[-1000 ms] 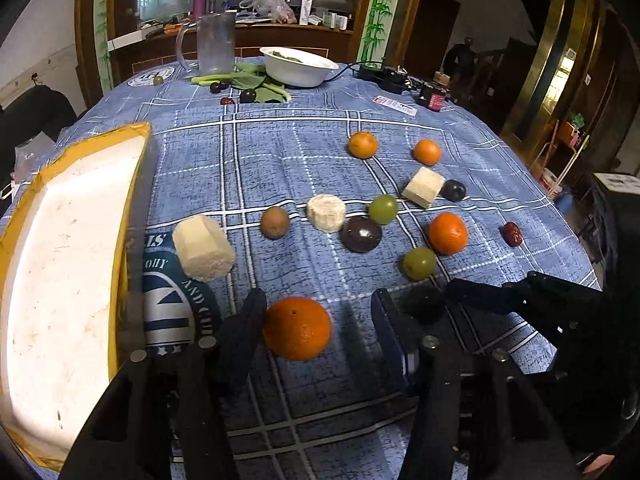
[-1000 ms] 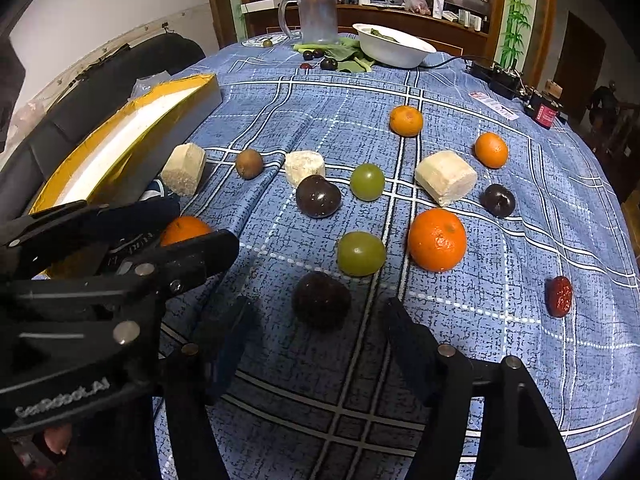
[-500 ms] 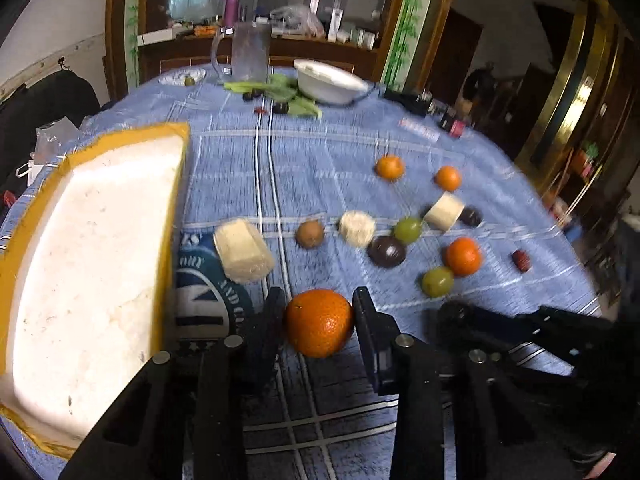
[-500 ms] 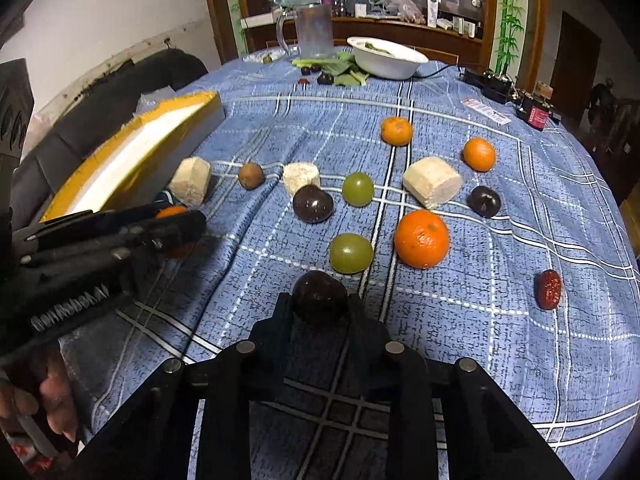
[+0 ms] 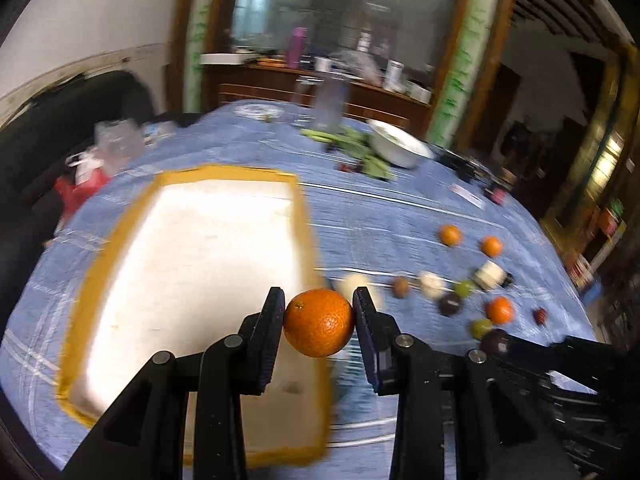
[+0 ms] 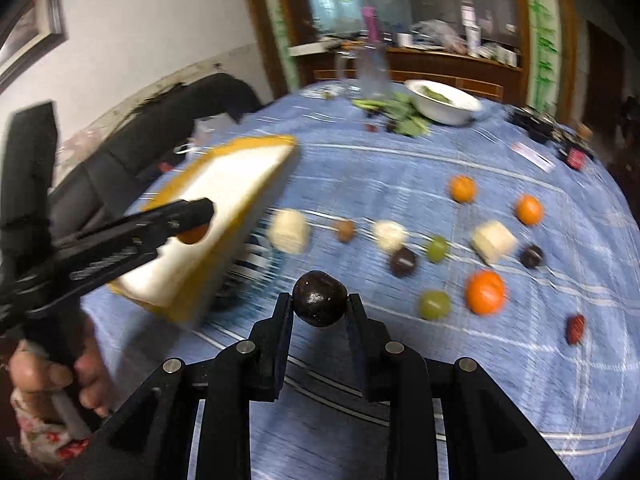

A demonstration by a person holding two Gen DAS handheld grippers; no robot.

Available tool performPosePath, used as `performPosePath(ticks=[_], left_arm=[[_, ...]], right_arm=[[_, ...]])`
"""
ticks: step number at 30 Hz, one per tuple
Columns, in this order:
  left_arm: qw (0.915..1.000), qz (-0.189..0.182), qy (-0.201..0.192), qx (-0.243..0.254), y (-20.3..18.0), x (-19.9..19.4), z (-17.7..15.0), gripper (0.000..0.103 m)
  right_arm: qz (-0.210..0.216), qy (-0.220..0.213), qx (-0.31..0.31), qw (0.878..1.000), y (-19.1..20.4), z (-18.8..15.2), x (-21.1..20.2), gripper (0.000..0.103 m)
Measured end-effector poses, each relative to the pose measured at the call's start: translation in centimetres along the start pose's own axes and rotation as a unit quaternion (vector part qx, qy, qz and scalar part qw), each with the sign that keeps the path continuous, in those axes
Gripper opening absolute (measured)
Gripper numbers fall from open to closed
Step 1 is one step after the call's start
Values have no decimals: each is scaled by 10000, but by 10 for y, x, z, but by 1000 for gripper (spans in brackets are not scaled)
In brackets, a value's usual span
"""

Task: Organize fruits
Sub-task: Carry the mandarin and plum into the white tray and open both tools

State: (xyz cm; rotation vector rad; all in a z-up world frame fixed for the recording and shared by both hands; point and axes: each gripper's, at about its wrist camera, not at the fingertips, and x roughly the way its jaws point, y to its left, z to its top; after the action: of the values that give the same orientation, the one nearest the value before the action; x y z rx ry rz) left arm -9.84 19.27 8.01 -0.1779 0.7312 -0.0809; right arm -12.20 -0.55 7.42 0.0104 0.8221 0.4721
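Note:
My left gripper (image 5: pixel 319 316) is shut on a large orange (image 5: pixel 319 322) and holds it in the air over the right edge of the yellow-rimmed white tray (image 5: pixel 192 256). My right gripper (image 6: pixel 319 306) is shut on a dark round fruit (image 6: pixel 319 298), lifted above the blue tablecloth to the right of the tray (image 6: pixel 224 184). The left gripper (image 6: pixel 192 216) with its orange (image 6: pixel 194 235) shows at the left of the right wrist view, over the tray. The right gripper's dark fruit (image 5: pixel 494 340) shows at the lower right of the left wrist view.
Several fruits and pale food chunks lie on the cloth: oranges (image 6: pixel 485 292), green grapes (image 6: pixel 434 304), dark fruits (image 6: pixel 403 261), a kiwi (image 6: pixel 345 230), a red date (image 6: pixel 575 328), pale chunks (image 6: pixel 289 231). A white bowl (image 6: pixel 442 102), greens and a jug (image 6: pixel 370 68) stand at the far side.
Both grippers closed on their fruits and lifted them off the cloth. The left gripper moved left over the tray with the orange; the right gripper rose and swung left with the dark fruit.

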Motion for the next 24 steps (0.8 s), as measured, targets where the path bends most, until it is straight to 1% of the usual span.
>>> performPosePath(ticks=[1,4,5,7,10,13,19,21,24], left_arm=[[9998,150,-15,-140,14,-1,0,34],[9980,443,-11,-444,45,-2,1,34],[9968,615,-7,-513,56,-2,0,34],[9943,912,-7,-547,70,-2,-1,34],[9922,1110,31,-564,83,-2,-5,34],[9904,1241,62,-613,92,1,-8,34],[9877,1317,130,-834,108,6,-11,34],[9875,1318,153,-846,108,7,-12,34],[9875,1342,190,-806,107,9,-13,34]], right_arm=[[96,10,-79,9999,9,4,3,29],[374,77,-283,9989,36,16,15,29],[474,108,-374,9981,48,20,22,29],[572,150,-570,9966,70,27,36,29],[727,283,-753,9941,97,33,59,30],[769,473,-911,9917,118,34,84,30],[720,839,-1076,9880,134,29,122,30],[662,851,-1127,9878,139,26,129,30],[589,779,-1226,9876,143,24,127,31]])
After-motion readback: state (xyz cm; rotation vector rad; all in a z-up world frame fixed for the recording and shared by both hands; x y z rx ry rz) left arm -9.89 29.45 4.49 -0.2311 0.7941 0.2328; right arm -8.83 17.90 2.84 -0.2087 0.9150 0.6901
